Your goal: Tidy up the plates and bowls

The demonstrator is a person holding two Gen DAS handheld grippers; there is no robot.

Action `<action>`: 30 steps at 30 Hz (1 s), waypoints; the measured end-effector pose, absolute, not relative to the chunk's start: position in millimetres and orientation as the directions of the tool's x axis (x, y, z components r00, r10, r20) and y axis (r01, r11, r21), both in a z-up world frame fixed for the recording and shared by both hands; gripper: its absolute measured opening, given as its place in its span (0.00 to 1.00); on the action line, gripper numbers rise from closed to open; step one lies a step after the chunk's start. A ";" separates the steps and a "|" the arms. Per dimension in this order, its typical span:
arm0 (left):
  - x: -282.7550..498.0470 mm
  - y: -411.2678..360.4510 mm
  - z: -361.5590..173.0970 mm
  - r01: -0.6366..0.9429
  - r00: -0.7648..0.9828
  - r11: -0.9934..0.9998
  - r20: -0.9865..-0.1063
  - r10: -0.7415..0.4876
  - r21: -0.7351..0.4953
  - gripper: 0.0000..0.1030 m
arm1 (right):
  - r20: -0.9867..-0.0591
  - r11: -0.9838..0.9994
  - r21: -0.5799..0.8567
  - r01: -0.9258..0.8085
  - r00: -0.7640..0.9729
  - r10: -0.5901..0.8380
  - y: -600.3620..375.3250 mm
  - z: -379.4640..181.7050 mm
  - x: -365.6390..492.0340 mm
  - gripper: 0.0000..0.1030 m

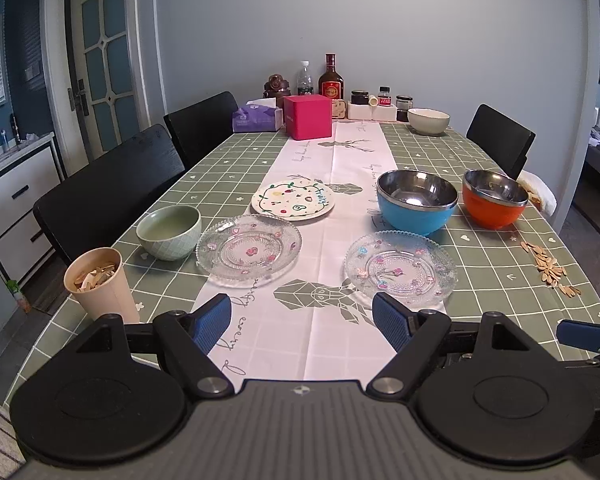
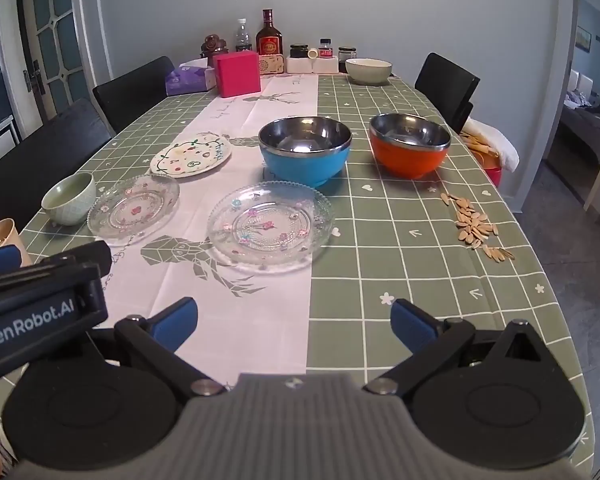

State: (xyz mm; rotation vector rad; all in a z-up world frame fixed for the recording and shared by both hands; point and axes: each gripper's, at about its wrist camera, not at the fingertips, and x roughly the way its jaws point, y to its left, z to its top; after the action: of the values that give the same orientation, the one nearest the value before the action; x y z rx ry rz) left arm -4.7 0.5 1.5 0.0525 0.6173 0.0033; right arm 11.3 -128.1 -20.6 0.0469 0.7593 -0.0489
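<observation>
Two clear glass plates lie side by side on the table, also in the right wrist view. Behind them lie a painted white plate, a blue steel-lined bowl and an orange one. A small green bowl stands at the left; a white bowl stands far back. My left gripper and right gripper are open and empty near the front edge.
A paper cup of seed shells stands front left. Loose seeds lie at the right. A pink box, tissue pack, bottles and jars stand at the far end. Black chairs line the left side; another is far right.
</observation>
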 end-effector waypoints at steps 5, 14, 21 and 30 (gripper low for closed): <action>-4.4 -0.2 1.6 0.011 0.814 0.999 -0.580 0.020 0.049 0.91 | -0.684 0.998 0.021 0.051 0.729 -0.023 -127.3 -18.9 10.0 0.97; -4.4 0.5 1.0 0.009 0.814 0.999 -0.581 0.023 0.052 0.91 | -0.683 0.999 0.013 0.053 0.730 -0.030 -126.2 -19.2 10.0 0.97; -3.0 1.8 0.0 0.006 0.807 0.999 -0.590 0.022 0.045 0.91 | -0.688 0.998 0.022 0.051 0.725 -0.022 -126.9 -20.5 10.7 0.97; -3.1 1.9 -0.7 0.005 0.807 0.999 -0.590 0.023 0.047 0.91 | -0.684 0.999 0.010 0.053 0.729 -0.032 -125.9 -19.6 10.0 0.97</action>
State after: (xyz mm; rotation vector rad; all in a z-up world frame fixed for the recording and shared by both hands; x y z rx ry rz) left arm -3.1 1.9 -0.7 0.0469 0.6320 0.0096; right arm 10.0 -125.9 -19.6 0.0295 0.7532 -0.0467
